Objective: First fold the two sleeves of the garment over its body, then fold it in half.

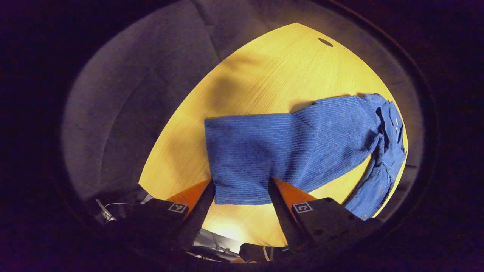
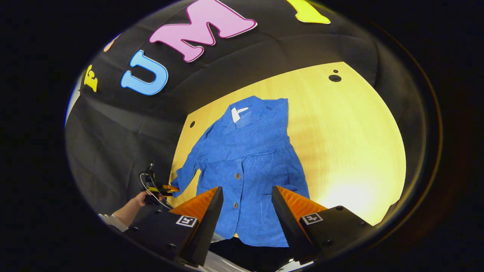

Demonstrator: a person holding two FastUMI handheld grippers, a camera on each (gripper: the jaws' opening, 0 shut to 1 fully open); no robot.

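Both grippers have their jaws spread wide, nothing pinched. Left gripper [image 1: 241, 190] sits at the bottom of the left gripper view, its fingers either side of the cuff end of a blue sleeve [image 1: 280, 151] lying flat across the middle of the frame; can't tell if the fingers touch the cloth. Right gripper [image 2: 247, 200] hangs at the bottom of the right gripper view, above the hem of the blue jacket [image 2: 249, 166], which is spread on the yellow wooden table [image 2: 348, 143], collar toward the top. Lower left there, a hand [image 2: 140, 198] holds the left gripper by the sleeve's cuff.
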